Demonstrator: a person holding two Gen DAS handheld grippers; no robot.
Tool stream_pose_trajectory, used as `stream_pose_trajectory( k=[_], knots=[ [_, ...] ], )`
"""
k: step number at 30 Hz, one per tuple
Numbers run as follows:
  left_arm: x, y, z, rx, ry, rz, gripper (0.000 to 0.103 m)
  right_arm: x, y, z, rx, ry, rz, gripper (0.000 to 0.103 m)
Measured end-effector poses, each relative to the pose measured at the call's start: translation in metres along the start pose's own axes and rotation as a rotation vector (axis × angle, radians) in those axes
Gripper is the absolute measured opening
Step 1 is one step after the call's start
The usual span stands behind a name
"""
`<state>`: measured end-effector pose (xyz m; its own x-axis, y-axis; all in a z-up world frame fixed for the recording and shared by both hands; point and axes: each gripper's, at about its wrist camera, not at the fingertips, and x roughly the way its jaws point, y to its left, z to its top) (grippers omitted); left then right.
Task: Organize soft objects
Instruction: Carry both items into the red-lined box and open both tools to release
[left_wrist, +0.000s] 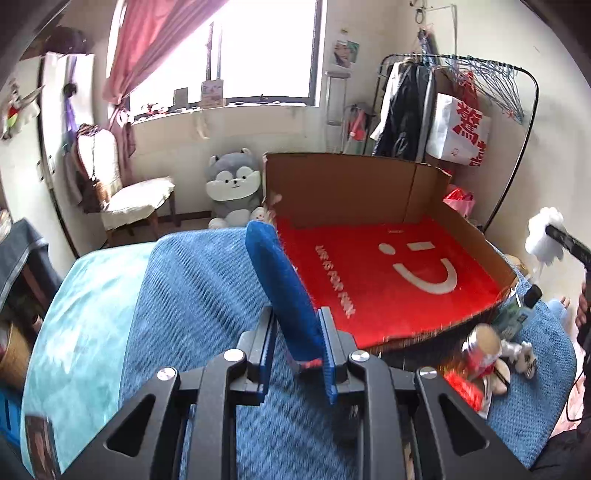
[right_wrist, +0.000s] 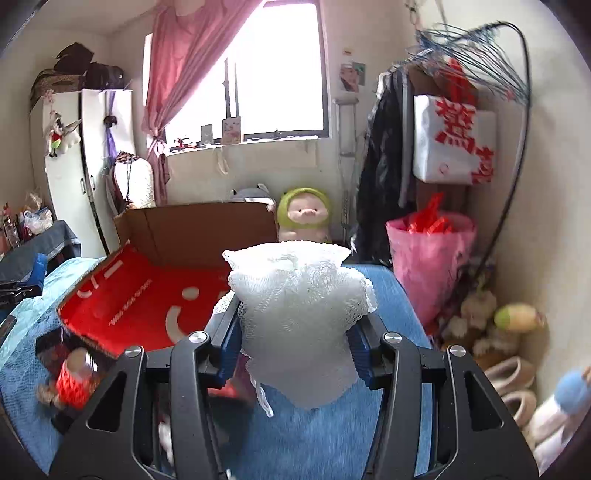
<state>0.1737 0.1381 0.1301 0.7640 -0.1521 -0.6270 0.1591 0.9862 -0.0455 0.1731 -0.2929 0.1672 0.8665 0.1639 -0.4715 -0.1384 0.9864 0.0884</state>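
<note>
Mid-task, both tools loaded. My left gripper (left_wrist: 297, 354) is pinched tight on a flat blue pad (left_wrist: 282, 288), which stands up edge-on between the jaws, above the blue blanket (left_wrist: 192, 295). My right gripper (right_wrist: 295, 354) is clamped on a white lace pouch (right_wrist: 299, 314): puffy, crumpled, drawstring dangling below. Both items are held short of the cardboard box (left_wrist: 343, 188) with the red smiley liner (left_wrist: 388, 273), which looks empty so far. Nothing sorted yet, I judge. Left to do: drop both in, then the small plush toy (left_wrist: 517, 354) lying by the can (left_wrist: 482, 345) on the blanket.
</note>
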Motion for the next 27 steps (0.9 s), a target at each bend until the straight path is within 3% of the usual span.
stream_pose_trajectory(
  k=[5,12,19,27],
  knots=[
    [0.022,-0.013,0.037,0.059,0.018,-0.044,0.024,0.036,0.017,0.036,-0.07,0.01,0.045,0.048],
    [0.068,-0.037,0.079,0.135,0.099,-0.111,0.024,0.093,0.049,0.069,-0.138,0.095,0.142,0.048],
    [0.124,-0.066,0.097,0.217,0.21,-0.107,0.024,0.162,0.079,0.078,-0.204,0.266,0.198,0.048],
    [0.183,-0.079,0.106,0.26,0.345,-0.085,0.024,0.228,0.107,0.069,-0.287,0.473,0.164,0.048]
  ],
)
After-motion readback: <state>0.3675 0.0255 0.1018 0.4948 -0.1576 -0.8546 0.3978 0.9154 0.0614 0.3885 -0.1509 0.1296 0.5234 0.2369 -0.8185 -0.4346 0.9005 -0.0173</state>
